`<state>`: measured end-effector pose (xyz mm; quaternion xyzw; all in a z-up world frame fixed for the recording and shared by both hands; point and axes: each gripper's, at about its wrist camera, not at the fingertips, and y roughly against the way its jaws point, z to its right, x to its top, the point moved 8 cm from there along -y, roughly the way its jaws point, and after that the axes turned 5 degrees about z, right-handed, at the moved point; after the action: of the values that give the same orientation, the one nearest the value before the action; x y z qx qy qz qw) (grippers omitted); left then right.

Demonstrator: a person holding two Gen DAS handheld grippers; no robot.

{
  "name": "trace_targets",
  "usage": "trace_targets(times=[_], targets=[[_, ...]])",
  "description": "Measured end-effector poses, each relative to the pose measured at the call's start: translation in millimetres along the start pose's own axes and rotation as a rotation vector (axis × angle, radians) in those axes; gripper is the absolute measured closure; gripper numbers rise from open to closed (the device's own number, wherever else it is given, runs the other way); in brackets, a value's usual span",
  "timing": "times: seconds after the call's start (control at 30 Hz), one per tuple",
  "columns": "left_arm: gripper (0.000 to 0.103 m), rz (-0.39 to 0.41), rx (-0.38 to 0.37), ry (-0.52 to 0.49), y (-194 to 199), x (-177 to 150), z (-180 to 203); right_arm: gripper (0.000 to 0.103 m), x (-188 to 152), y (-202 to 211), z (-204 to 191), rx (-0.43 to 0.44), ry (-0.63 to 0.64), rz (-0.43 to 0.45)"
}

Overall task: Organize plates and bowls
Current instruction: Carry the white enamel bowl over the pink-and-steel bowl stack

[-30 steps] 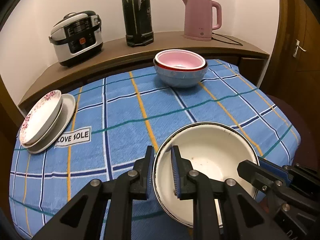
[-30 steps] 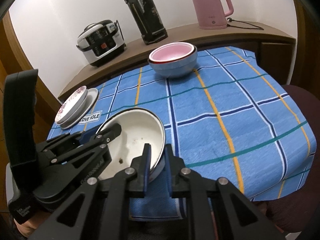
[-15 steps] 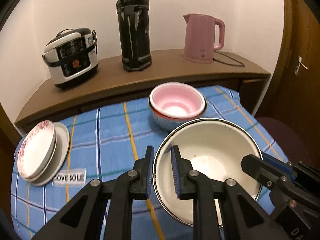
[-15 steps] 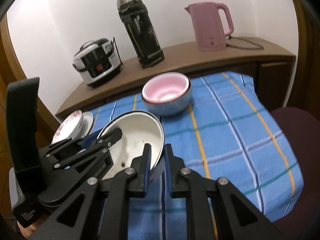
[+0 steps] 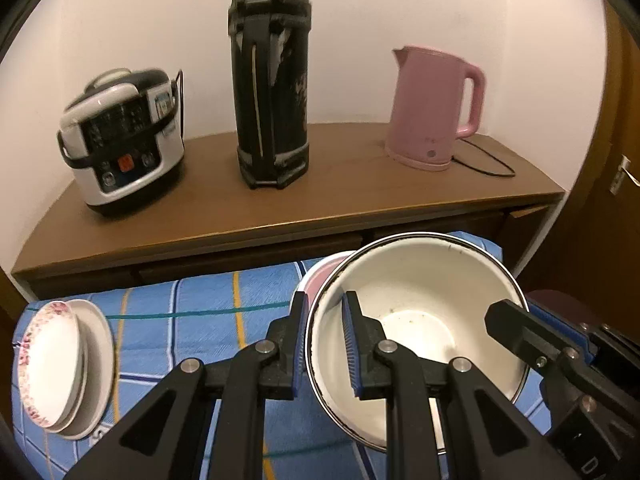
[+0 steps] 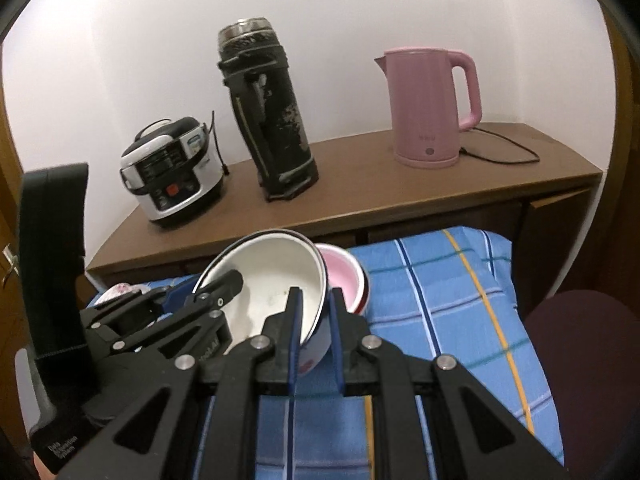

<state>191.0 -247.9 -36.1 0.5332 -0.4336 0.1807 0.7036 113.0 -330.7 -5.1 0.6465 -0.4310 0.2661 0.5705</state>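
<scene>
While both grippers, left [image 5: 325, 340] and right [image 6: 313, 334], pinch the white bowl [image 5: 416, 300] rim above the pink bowl stack [image 6: 343, 276], nesting remains; plates [image 5: 60, 364] already stacked.

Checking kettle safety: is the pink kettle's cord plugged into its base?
Cannot tell: the black cord runs behind the pink electric kettle, hiding its end.

Both wrist views close, facing sideboard [image 5: 280, 204]

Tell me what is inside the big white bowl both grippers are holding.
The white bowl holds no dishes; only a few small dark specks show on its bottom. The left gripper and right gripper each have one finger inside the rim, hiding part of the inner wall.
</scene>
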Motion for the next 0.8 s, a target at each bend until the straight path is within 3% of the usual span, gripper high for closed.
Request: trace_targets(times=[0.27, 0.57, 0.8], targets=[[0.084, -0.065, 0.025, 0.01, -45.9, 1.2, -4.8, 0.09, 7.6, -55.6, 17.5, 0.002, -0.015, -0.083], [0.084, -0.111, 0.037, 0.013, -69.9, -7.6, -10.7, 0.092, -6.6, -84.7, 24.9, -0.009, -0.019, -0.136], [0.083, -0.078, 0.057, -0.038, -70.6, -3.3, -5.2, 0.091, -14.4, -96.4, 33.1, -0.017, -0.034, -0.148]])
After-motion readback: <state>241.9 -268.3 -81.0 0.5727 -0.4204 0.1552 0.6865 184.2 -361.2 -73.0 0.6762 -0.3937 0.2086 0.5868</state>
